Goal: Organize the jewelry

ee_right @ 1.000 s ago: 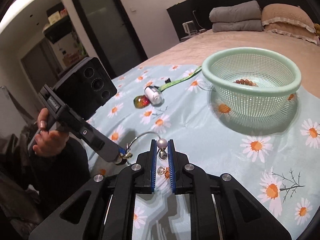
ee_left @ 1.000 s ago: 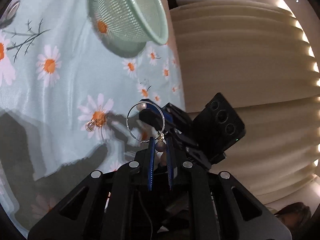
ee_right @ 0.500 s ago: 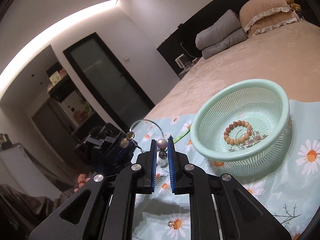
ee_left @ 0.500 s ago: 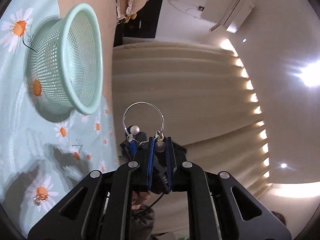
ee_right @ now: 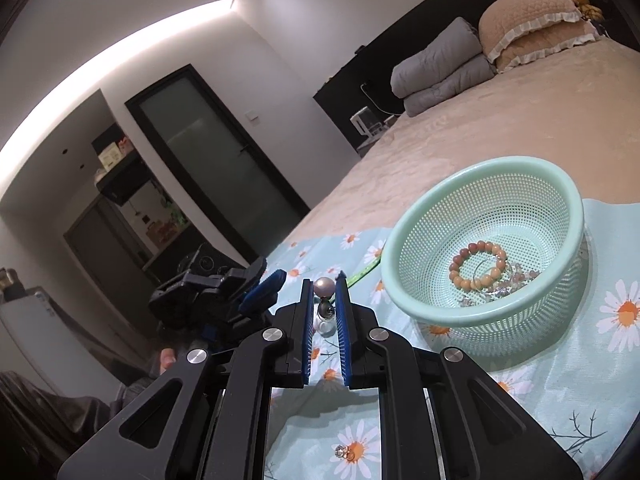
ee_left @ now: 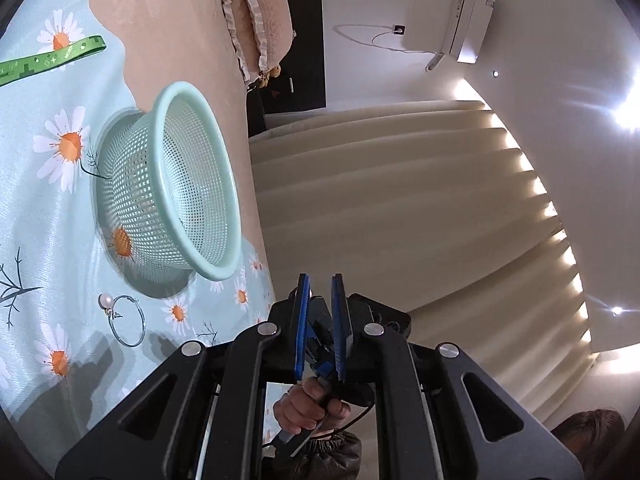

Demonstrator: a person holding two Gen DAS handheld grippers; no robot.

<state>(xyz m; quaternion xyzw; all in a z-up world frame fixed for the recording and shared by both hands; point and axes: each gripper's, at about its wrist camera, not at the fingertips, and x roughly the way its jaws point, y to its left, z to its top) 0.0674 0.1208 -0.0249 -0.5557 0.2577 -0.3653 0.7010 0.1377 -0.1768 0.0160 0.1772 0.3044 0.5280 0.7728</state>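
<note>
A mint green mesh basket (ee_right: pixel 484 312) stands on the daisy cloth (ee_right: pixel 560 392) and holds a brown bead bracelet (ee_right: pixel 478 266) and other beads. My right gripper (ee_right: pixel 322 292) is shut on a pearl earring (ee_right: pixel 323 288), held in the air to the left of the basket. My left gripper (ee_left: pixel 320 292) is slightly open and empty, raised and tilted. A silver hoop with a pearl (ee_left: pixel 126 320) lies on the cloth below the basket (ee_left: pixel 168 184) in the left wrist view. A small gold piece (ee_right: pixel 346 453) lies on a daisy near me.
A green ribbon (ee_left: pixel 48 60) lies on the cloth at the far side. The beige bed (ee_right: pixel 520 100) stretches behind the basket, with pillows (ee_right: pixel 532 20) and a folded grey blanket (ee_right: pixel 440 68). The other gripper's body (ee_right: pixel 216 292) shows left of my right gripper.
The left gripper has let go of the silver hoop, which now lies on the cloth by the basket. Both grippers have risen and tilted. The right gripper still holds the pearl earring.
</note>
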